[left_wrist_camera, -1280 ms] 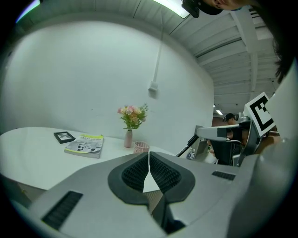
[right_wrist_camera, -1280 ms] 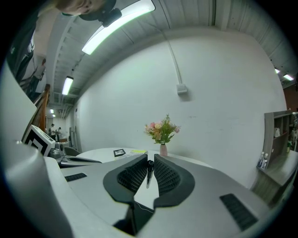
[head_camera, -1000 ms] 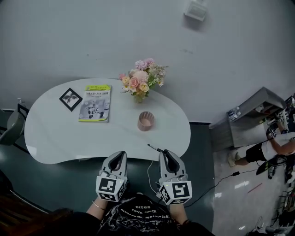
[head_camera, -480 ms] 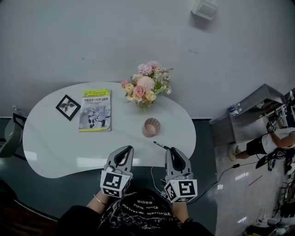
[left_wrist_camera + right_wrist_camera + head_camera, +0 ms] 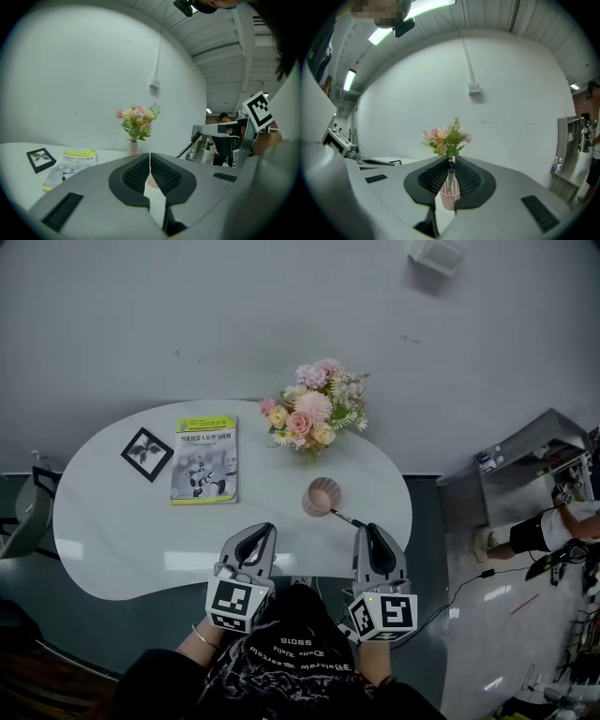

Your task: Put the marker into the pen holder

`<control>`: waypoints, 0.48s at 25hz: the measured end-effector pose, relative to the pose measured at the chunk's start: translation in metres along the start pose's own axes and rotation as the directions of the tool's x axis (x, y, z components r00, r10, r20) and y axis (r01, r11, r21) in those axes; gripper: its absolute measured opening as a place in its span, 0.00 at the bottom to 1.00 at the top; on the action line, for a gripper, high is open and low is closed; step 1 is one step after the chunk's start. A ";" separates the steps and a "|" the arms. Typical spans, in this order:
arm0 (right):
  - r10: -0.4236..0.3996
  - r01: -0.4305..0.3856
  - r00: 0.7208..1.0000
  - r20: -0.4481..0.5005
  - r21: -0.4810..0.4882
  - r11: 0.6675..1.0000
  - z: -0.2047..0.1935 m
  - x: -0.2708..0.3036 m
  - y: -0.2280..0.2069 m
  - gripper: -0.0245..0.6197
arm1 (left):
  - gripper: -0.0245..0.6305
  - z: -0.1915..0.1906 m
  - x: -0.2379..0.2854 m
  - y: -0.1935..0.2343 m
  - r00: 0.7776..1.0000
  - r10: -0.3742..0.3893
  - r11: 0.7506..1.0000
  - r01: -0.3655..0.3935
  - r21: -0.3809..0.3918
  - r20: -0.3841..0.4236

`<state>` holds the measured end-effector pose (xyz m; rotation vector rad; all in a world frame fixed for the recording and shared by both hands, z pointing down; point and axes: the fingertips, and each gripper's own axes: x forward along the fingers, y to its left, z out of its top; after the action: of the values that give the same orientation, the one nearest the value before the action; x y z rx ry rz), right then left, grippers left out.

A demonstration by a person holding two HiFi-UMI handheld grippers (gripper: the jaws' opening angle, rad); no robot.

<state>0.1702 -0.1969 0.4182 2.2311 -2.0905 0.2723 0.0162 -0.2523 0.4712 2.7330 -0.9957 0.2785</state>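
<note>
Right gripper (image 5: 373, 532) is clenched on the marker (image 5: 345, 518). In the right gripper view the ribbed pads (image 5: 465, 178) press on the dark marker (image 5: 450, 171), which is seen end-on between them. From above, the marker sticks out of the jaws toward 10 o'clock. Its far end lies just at the 4 o'clock side of the pen holder's (image 5: 322, 496) rim; whether it touches the rim cannot be told.

The pen holder is a pink mesh cup standing upright on the white table (image 5: 122, 531), at 11 o'clock from the right gripper. In the right gripper view it shows directly under the marker, in the gap between the jaws (image 5: 450, 196).

Left gripper (image 5: 262, 532) is shut, and in its own view the two pads (image 5: 136, 174) meet with nothing between them. It hangs over the near edge of the table, at 9 o'clock from the right gripper and well apart from the marker.

A vase of pink and yellow flowers (image 5: 316, 416) stands at 12 o'clock from the pen holder, near the wall. A book (image 5: 204, 472) lies flat at 9 o'clock from the pen holder. A small black picture frame (image 5: 147, 454) lies at 10 o'clock from the book, just beside it.
</note>
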 end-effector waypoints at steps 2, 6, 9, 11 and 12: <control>0.005 -0.005 1.000 -0.002 -0.007 1.000 0.003 0.005 -0.004 0.14 | 0.08 -0.001 0.002 0.002 1.000 0.016 1.000 -0.016 -0.006 -0.004; 0.014 -0.015 1.000 -0.017 -0.021 1.000 0.007 0.018 -0.016 0.14 | 0.08 0.002 0.009 0.004 0.999 0.044 0.999 -0.044 -0.016 -0.007; 0.032 -0.033 0.999 -0.025 -0.022 0.999 0.009 0.030 -0.024 0.14 | 0.08 0.006 0.016 0.006 0.998 0.070 0.997 -0.070 -0.024 -0.001; 0.053 -0.054 0.998 -0.036 -0.024 0.998 0.009 0.039 -0.027 0.14 | 0.08 0.009 0.020 0.009 0.996 0.094 0.995 -0.094 -0.031 0.001; 0.065 -0.066 0.997 -0.041 -0.025 0.998 0.009 0.044 -0.028 0.14 | 0.08 0.010 0.021 0.011 0.994 0.107 0.994 -0.107 -0.033 0.000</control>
<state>0.2015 -0.2397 0.4188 2.1272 -2.1363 0.2890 0.0264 -0.2759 0.4687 2.6552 -1.1388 0.2740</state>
